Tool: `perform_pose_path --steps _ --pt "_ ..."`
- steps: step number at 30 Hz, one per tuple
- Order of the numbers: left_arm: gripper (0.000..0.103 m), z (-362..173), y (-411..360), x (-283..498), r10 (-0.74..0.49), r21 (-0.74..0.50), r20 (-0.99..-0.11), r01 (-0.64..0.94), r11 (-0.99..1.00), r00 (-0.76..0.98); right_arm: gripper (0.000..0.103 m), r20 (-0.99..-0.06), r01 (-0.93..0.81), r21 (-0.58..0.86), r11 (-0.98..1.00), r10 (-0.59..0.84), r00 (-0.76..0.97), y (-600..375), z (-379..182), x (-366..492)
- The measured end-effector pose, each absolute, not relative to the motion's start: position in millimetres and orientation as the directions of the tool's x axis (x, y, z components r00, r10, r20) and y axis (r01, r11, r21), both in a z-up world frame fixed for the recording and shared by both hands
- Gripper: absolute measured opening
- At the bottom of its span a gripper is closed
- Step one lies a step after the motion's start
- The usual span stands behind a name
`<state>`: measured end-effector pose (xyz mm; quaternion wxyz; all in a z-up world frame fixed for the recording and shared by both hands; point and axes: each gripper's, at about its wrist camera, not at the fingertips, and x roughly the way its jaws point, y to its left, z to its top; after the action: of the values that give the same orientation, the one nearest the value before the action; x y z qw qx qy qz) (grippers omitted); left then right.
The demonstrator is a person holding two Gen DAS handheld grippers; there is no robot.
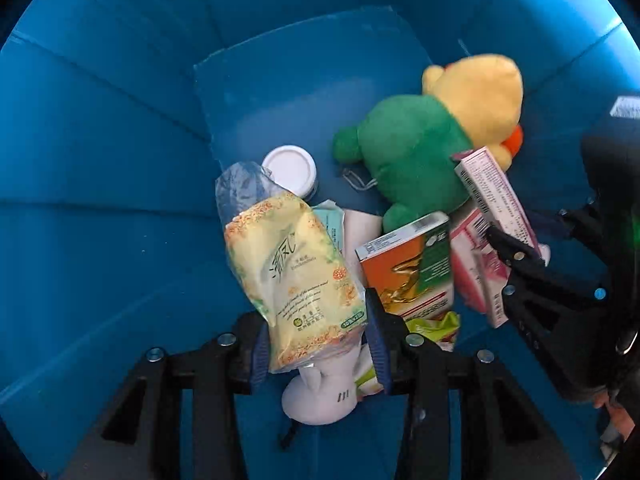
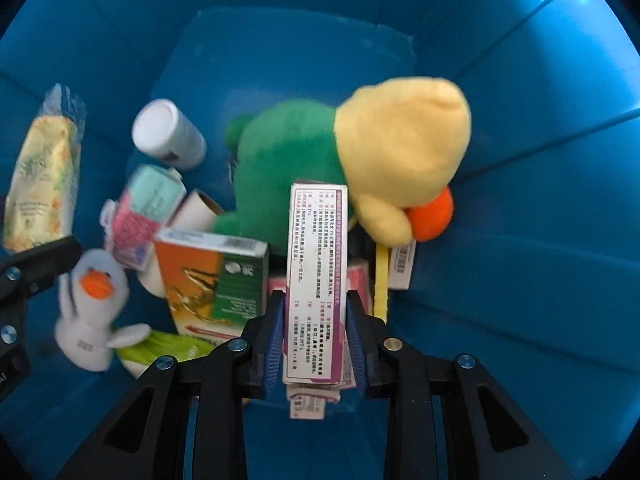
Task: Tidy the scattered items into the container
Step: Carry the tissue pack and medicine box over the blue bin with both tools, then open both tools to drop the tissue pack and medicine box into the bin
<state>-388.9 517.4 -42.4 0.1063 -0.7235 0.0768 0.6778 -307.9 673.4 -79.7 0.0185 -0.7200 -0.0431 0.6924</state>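
Both grippers are inside the blue bin. My left gripper is shut on a yellow tissue pack and holds it above the pile; the pack also shows at the left of the right wrist view. My right gripper is shut on a narrow white and purple box, held over the items; that box and gripper show at the right of the left wrist view.
The bin holds a green and yellow plush duck, an orange and green box, a white-capped bottle, a small white plush duck, a pink and green carton and other packets.
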Motion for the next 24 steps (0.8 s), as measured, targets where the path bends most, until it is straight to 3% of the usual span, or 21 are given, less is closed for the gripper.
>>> perform_pose_path --steps 5,10,13,18,22,24 --pt "0.048 -52 516 -386 0.007 -0.034 -0.994 -0.253 -0.967 0.107 0.028 -0.994 0.029 -0.074 -0.997 0.076 0.073 678 -93 -301" --pt "0.067 -49 517 -386 -0.013 -0.010 -0.996 -0.240 -0.971 0.094 0.028 -0.997 0.017 -0.060 -0.998 0.061 0.057 682 -88 -298" --pt "0.068 -47 519 -383 -0.024 0.002 -0.996 -0.243 -0.970 0.088 0.030 -0.997 0.011 -0.060 -0.998 0.061 0.044 685 -84 -298" --pt "0.068 -46 517 -386 -0.023 -0.002 -0.995 -0.250 -0.968 0.097 0.049 -0.998 0.001 -0.057 -0.998 0.056 0.035 689 -77 -296" --pt "0.068 -49 508 -394 -0.038 0.015 -0.995 -0.245 -0.970 0.092 0.084 -0.998 0.003 -0.063 -0.998 0.063 0.030 689 -71 -292" --pt "0.068 -49 506 -395 -0.046 0.024 -0.995 -0.241 -0.970 0.088 0.091 -0.998 -0.003 -0.057 -0.998 0.057 0.026 690 -67 -291"
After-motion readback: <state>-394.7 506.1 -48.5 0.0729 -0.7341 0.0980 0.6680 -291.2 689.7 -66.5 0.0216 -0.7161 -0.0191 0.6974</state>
